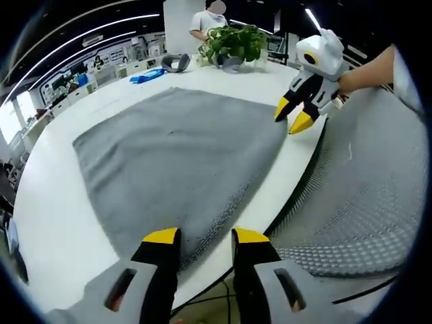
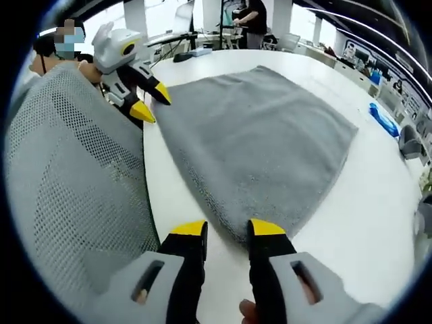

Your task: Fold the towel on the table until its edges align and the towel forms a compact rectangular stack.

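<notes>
A grey towel (image 1: 175, 155) lies spread flat on the white table (image 1: 61, 223). In the left gripper view my left gripper (image 1: 206, 237) is open, its yellow tips on either side of the towel's near corner at the table edge. My right gripper (image 1: 291, 115) hovers open at the towel's other near corner, held by a hand. In the right gripper view the towel (image 2: 256, 135) stretches away from my open right gripper (image 2: 227, 229), whose tips flank its corner. The left gripper (image 2: 152, 103) shows open at the upper left, by the towel's edge.
A grey mesh chair back (image 1: 364, 189) (image 2: 74, 175) stands close against the table's near edge between the grippers. At the far side are a potted plant (image 1: 236, 42), a blue object (image 1: 147, 75) (image 2: 385, 120) and a grey curved object (image 1: 175, 62). A person (image 1: 209, 20) stands beyond.
</notes>
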